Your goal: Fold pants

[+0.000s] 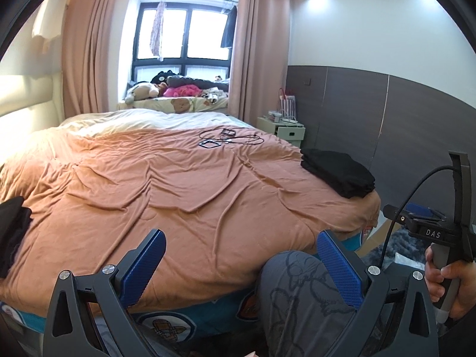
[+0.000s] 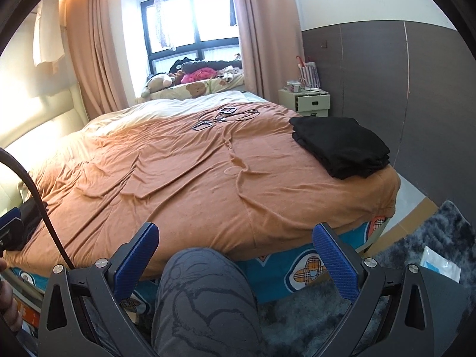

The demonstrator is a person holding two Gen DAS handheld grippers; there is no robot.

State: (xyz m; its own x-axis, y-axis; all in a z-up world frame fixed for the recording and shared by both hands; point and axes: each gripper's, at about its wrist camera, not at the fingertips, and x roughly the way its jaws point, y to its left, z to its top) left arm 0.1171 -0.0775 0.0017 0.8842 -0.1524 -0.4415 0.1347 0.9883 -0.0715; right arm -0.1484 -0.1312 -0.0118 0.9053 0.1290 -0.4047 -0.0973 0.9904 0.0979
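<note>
Both the left gripper [image 1: 241,263] and right gripper [image 2: 235,257] are spread wide, empty; folded black pants [image 2: 342,148] sit well ahead, off right (bed [image 2: 178,178] corner).

Orange-quilted bed [image 1: 166,184], pink curtains [image 1: 86,44], bright window [image 1: 184,32].
</note>
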